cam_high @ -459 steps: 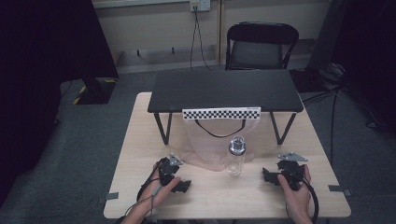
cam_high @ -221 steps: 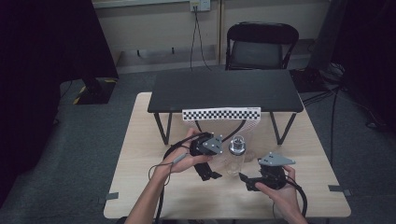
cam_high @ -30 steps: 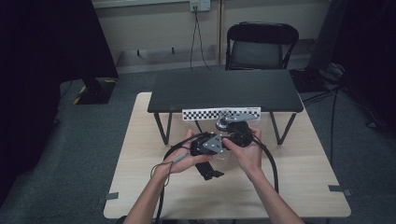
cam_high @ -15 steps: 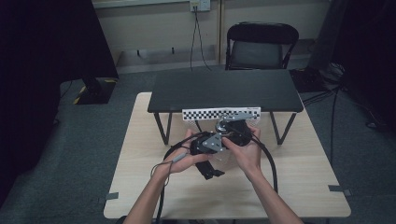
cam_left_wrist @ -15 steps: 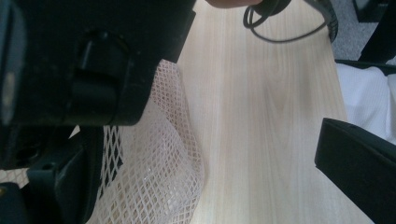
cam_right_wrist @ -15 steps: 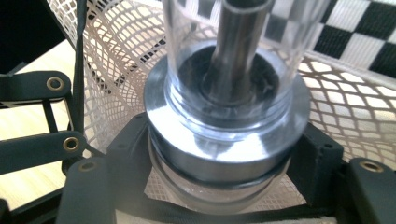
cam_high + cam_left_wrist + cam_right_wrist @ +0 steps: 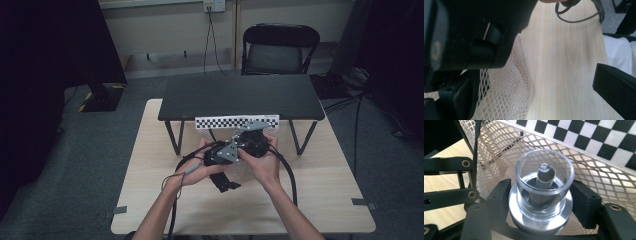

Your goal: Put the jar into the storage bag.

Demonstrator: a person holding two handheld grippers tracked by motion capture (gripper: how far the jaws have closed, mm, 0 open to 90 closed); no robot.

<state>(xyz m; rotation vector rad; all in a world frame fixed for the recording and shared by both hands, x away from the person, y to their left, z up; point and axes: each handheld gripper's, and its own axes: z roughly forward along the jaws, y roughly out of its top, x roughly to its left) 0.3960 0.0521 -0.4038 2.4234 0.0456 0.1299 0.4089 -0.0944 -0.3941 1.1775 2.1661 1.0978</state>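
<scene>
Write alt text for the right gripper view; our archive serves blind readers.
The right gripper grips a clear bottle below its cap, one black jaw on each side. White mesh netting curves behind it, under a black-and-white checkered strip, with wooden table at left.

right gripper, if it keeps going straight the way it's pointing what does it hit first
The right gripper, shut on the clear bottle, points into the white mesh bag, so the mesh likely comes first. The checkered strip lies beyond it; depth is unclear.
</scene>
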